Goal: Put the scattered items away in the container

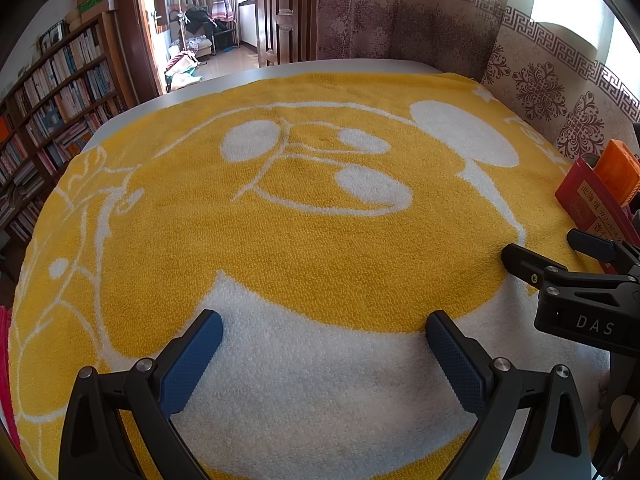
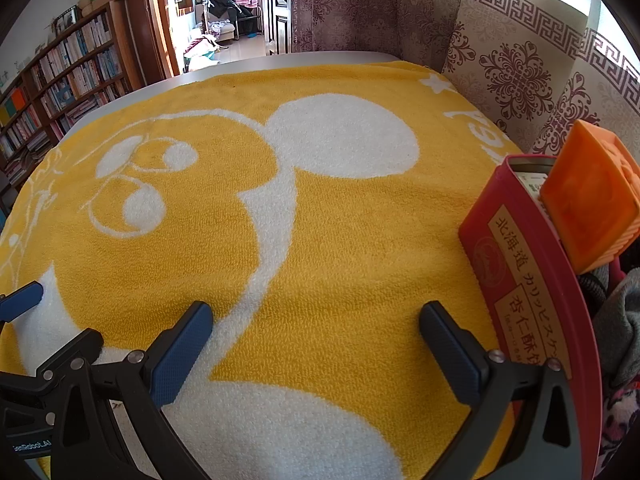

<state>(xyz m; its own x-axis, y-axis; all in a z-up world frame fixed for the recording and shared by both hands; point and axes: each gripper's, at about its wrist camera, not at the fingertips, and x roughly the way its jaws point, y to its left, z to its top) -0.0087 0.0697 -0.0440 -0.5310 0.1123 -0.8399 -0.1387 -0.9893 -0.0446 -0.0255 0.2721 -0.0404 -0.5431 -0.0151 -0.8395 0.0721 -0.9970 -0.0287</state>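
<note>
A red tin container [image 2: 520, 280] with Japanese lettering stands at the right edge of the yellow and white towel [image 2: 320, 220]. An orange block [image 2: 592, 208] leans out of its top, and grey and patterned cloth [image 2: 618, 320] lies inside it. The tin [image 1: 588, 200] and orange block [image 1: 618, 170] also show at the right of the left wrist view. My left gripper [image 1: 324, 338] is open and empty over the towel's white patch. My right gripper [image 2: 316, 330] is open and empty just left of the tin; it shows in the left wrist view [image 1: 552, 252] too.
The towel [image 1: 280, 220] covers a grey table [image 1: 224, 80]. Patterned curtains [image 2: 500, 60] hang close behind and to the right. A bookshelf [image 1: 52, 120] stands at the left, with a doorway [image 1: 200, 40] beyond. A pink cloth edge [image 1: 4, 360] shows at far left.
</note>
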